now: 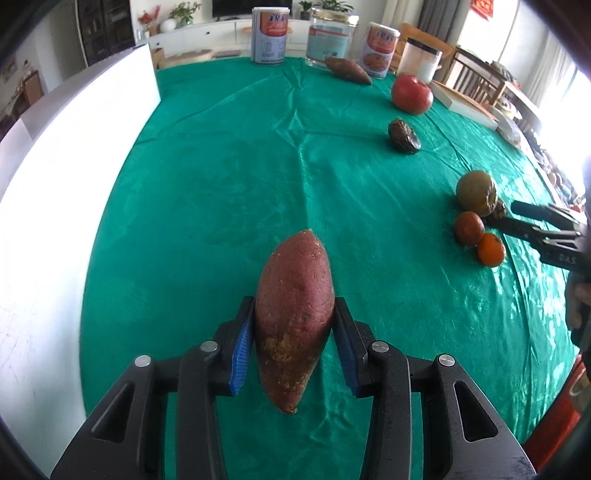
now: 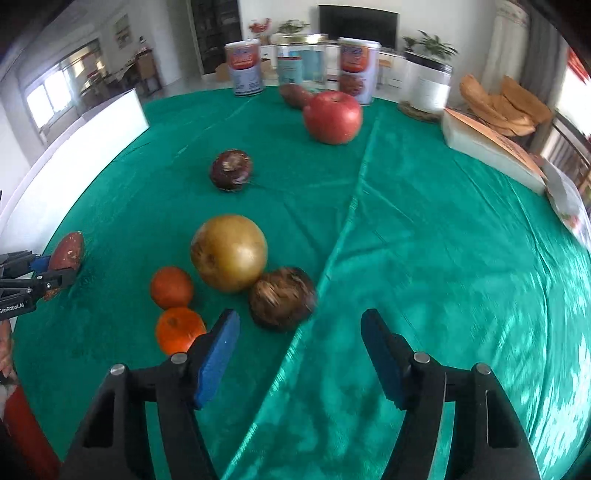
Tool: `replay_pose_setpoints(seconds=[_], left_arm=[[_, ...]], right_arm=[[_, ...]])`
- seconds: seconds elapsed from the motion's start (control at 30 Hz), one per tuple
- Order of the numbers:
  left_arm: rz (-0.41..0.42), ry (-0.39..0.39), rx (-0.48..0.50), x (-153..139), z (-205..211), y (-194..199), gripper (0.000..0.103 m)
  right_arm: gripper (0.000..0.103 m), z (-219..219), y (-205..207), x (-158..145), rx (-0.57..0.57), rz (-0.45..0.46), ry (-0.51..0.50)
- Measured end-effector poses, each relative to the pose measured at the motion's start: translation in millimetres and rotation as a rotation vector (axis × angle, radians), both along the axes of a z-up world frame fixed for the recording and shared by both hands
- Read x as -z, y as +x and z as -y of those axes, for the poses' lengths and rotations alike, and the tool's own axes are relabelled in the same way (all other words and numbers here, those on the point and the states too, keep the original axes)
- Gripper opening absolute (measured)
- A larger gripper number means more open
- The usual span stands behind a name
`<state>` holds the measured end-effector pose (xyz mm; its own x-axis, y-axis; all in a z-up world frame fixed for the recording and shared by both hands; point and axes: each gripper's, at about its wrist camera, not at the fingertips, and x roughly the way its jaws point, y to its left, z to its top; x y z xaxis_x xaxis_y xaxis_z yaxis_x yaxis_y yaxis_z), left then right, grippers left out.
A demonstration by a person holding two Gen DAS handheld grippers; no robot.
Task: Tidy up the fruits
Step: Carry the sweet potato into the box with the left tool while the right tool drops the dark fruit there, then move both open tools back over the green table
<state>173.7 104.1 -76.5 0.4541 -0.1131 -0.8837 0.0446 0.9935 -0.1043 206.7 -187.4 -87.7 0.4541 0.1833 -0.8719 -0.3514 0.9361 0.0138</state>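
My left gripper (image 1: 294,325) is shut on a reddish sweet potato (image 1: 295,314), held lengthwise over the green tablecloth (image 1: 221,184); it also shows in the right wrist view (image 2: 66,253). My right gripper (image 2: 299,332) is open and empty, just short of a brown wrinkled fruit (image 2: 282,297). Beside that lie a yellow-brown pear (image 2: 229,253) and two oranges (image 2: 171,287) (image 2: 179,328). Farther back are a dark passion fruit (image 2: 231,170), a red apple (image 2: 332,116) and a second sweet potato (image 1: 347,70).
Two tins (image 1: 269,35) (image 1: 382,48), a glass jar (image 1: 330,37) and a white container (image 1: 421,61) stand along the far edge. A white board (image 1: 92,122) borders the left side. A flat box (image 2: 491,147) lies at the right edge.
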Motion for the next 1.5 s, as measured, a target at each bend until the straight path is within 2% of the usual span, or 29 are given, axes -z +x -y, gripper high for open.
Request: replay_pose_setpoints(seconds=[0.03, 0.1, 0.2, 0.3, 0.43, 0.5, 0.57, 0.63, 0.7, 0.8, 0.9, 1.03, 1.07, 1.1, 1.13, 1.17, 1.2, 1.23, 1.27, 1.3, 1.37, 1.43, 1.5], left_arm=[[-0.006, -0.003, -0.001, -1, 0, 0, 0.041], [-0.009, -0.013, -0.003, -2, 0, -1, 0.041], [-0.007, -0.041, -0.009, -9, -2, -8, 0.041], [0.007, -0.124, -0.017, -25, -12, -31, 0.041], [0.046, -0.221, -0.032, -58, -35, -70, 0.041], [0.083, -0.260, -0.050, -82, -56, -85, 0.041], [0.132, -0.253, -0.093, -106, -85, -95, 0.041], [0.171, -0.207, -0.156, -125, -120, -100, 0.042], [0.180, -0.142, -0.235, -131, -155, -100, 0.042], [0.132, -0.075, -0.375, -116, -212, -96, 0.042], [0.069, -0.034, -0.478, -90, -252, -94, 0.042], [0.013, -0.029, -0.525, -67, -270, -93, 0.042], [0.003, -0.024, -0.526, -63, -270, -92, 0.044], [0.010, -0.012, -0.533, -63, -269, -92, 0.050], [0.021, 0.003, -0.537, -65, -267, -90, 0.056], [0.037, 0.020, -0.540, -69, -264, -90, 0.069], [0.068, 0.039, -0.542, -76, -258, -90, 0.076], [0.092, 0.049, -0.540, -80, -256, -94, 0.078], [0.119, 0.054, -0.532, -87, -250, -95, 0.081], [0.148, 0.052, -0.517, -94, -240, -96, 0.083], [0.196, 0.031, -0.468, -104, -219, -102, 0.087], [0.232, 0.011, -0.385, -111, -180, -100, 0.091], [0.242, -0.011, -0.286, -107, -135, -99, 0.093]], right_arm=[[0.067, -5, 4, 3, -0.016, -0.013, -0.015], [0.041, -10, 14, 11, -0.031, -0.053, -0.037], [0.041, -8, 13, 9, -0.004, -0.060, -0.064], [0.041, 0, -5, -4, 0.024, -0.104, -0.018], [0.041, -21, -41, -42, -0.069, -0.142, 0.071], [0.041, -52, -53, -63, -0.142, -0.156, 0.138], [0.041, -95, -58, -82, -0.226, -0.160, 0.209], [0.041, -147, -60, -100, -0.314, -0.153, 0.277], [0.041, -203, -58, -112, -0.399, -0.163, 0.344], [0.041, -283, -57, -120, -0.486, -0.157, 0.368], [0.041, -347, -59, -114, -0.531, -0.167, 0.355], [0.042, -398, -61, -93, -0.543, -0.210, 0.304], [0.048, -404, -60, -89, -0.537, -0.211, 0.292], [0.057, -408, -58, -86, -0.527, -0.208, 0.287], [0.060, -408, -57, -86, -0.511, -0.203, 0.291], [0.064, -404, -51, -87, -0.493, -0.198, 0.308], [0.066, -397, -49, -91, -0.473, -0.196, 0.341], [0.068, -387, -47, -96, -0.459, -0.193, 0.372], [0.074, -373, -46, -101, -0.446, -0.178, 0.391], [0.081, -357, -45, -107, -0.429, -0.149, 0.389], [0.085, -314, -54, -113, -0.395, -0.069, 0.355], [0.086, -263, -64, -110, -0.340, 0.003, 0.300], [0.086, -194, -75, -95, -0.232, 0.062, 0.243]])
